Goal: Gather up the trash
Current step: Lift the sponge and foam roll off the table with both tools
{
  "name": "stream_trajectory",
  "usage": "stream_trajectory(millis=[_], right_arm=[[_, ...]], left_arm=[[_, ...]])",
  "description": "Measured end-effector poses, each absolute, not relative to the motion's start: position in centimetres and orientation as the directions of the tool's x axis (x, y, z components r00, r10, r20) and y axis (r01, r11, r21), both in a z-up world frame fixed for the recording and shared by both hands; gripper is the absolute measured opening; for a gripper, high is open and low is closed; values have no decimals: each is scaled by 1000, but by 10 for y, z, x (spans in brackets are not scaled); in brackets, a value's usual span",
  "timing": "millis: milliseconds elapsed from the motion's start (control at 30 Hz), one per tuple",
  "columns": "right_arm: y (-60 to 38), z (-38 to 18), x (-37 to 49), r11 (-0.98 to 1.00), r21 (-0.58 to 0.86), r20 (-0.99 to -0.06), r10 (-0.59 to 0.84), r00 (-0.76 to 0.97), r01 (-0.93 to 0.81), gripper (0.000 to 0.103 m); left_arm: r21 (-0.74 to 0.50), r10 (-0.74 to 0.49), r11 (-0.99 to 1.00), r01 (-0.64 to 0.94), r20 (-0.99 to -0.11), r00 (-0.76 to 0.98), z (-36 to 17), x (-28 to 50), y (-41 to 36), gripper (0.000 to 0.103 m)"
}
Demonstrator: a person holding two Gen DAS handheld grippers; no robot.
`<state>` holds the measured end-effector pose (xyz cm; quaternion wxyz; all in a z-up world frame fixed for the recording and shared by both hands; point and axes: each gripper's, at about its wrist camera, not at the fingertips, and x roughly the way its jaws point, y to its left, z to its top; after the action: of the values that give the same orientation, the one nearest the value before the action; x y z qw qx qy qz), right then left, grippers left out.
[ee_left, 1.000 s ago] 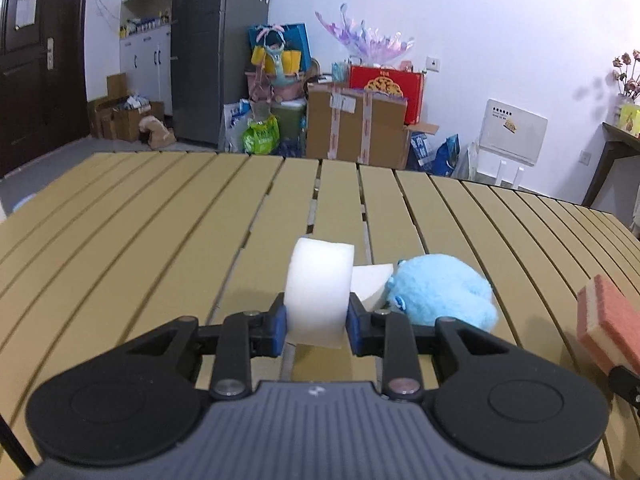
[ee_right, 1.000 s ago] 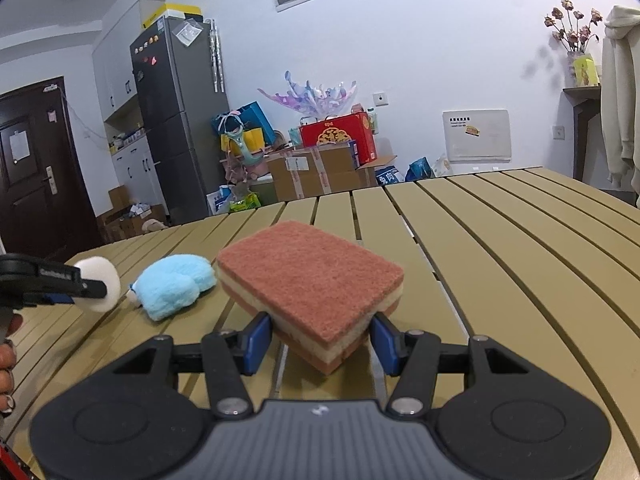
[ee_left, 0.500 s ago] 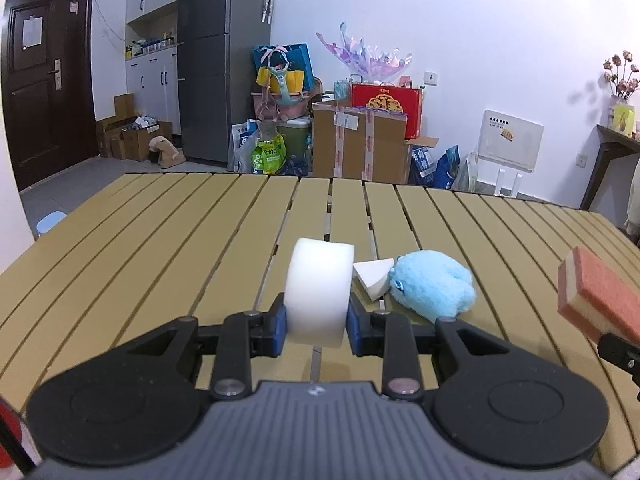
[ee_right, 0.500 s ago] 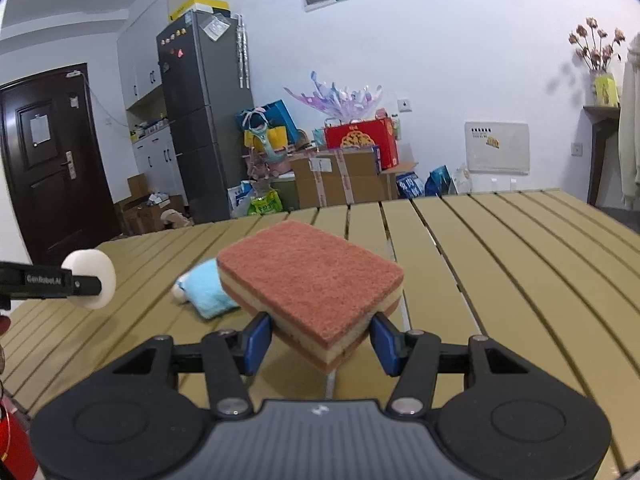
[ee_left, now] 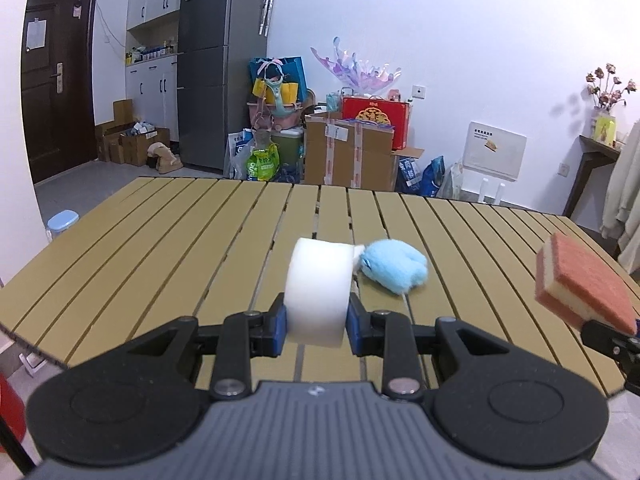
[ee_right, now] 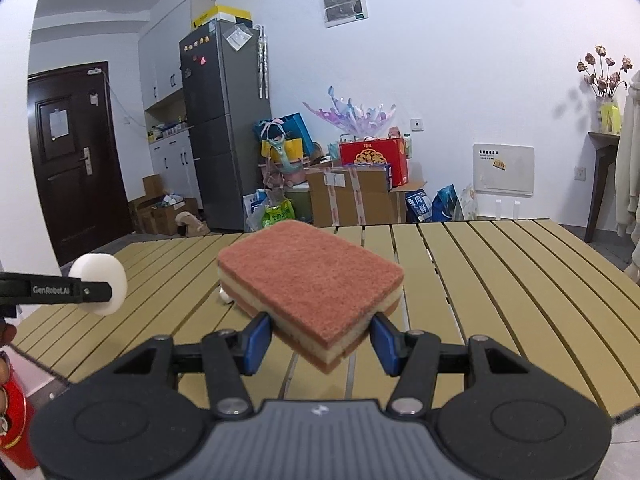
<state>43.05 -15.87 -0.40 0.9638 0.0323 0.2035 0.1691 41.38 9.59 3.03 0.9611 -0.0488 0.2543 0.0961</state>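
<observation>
We've got both grippers up off the slatted desk (ee_left: 168,240), each one carrying something. Our left gripper (ee_left: 316,320) has its jaws clamped on a white foam disc (ee_left: 318,292), standing on edge between the blue pads. From the right wrist view that same disc (ee_right: 100,282) hangs out at the left, above the desk's near edge, and the finger across it reads "GenRobot.AI". Our right gripper (ee_right: 318,338) has its jaws pressed on a layered scouring sponge (ee_right: 310,284), reddish scrub face up, pale layers below, one corner pointing towards us. The left wrist view catches that sponge (ee_left: 580,280) at the far right, tilted, clear of the desk.

Lying on the desk: a fluffy light-blue plush (ee_left: 394,266) just beyond the disc, with a small white scrap (ee_left: 357,250) peeking out beside it, touching or nearly so.

Both grippers point slightly downward across the desk. A sliver of a hand (ee_right: 6,336) shows at the left edge beside something red (ee_right: 16,424); we can't tell what that is. Against the far wall, taped cardboard boxes (ee_left: 348,156) sit closed, with a red gift box (ee_left: 376,118) on top; its writing is too small to read.
</observation>
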Motion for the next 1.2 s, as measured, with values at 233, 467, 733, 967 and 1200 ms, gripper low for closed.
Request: stream_trajectory(millis=[233,467,733,967,1200], right_arm=[[-169,-2,381,934,133,-388,356,850,-331,53],[-182,-6,323,930,121,-388,366,846,-347,53],[-199,-15,261,927,102,-401,371,838,-362,53],[-206,-18,221,922,74,-411,376,830,-381,53],[-215,-29,188,918,59,-437,376,817,-391,53]], left_arm=[[-48,137,982,-183,-483,865,34,363,78,29],[-52,118,986,-161,-471,874,32,309,58,29],[-45,106,989,-144,-474,874,24,257,40,29],[-36,99,991,-130,-468,878,18,215,27,29],[-36,81,993,-113,-490,868,1,177,13,29]])
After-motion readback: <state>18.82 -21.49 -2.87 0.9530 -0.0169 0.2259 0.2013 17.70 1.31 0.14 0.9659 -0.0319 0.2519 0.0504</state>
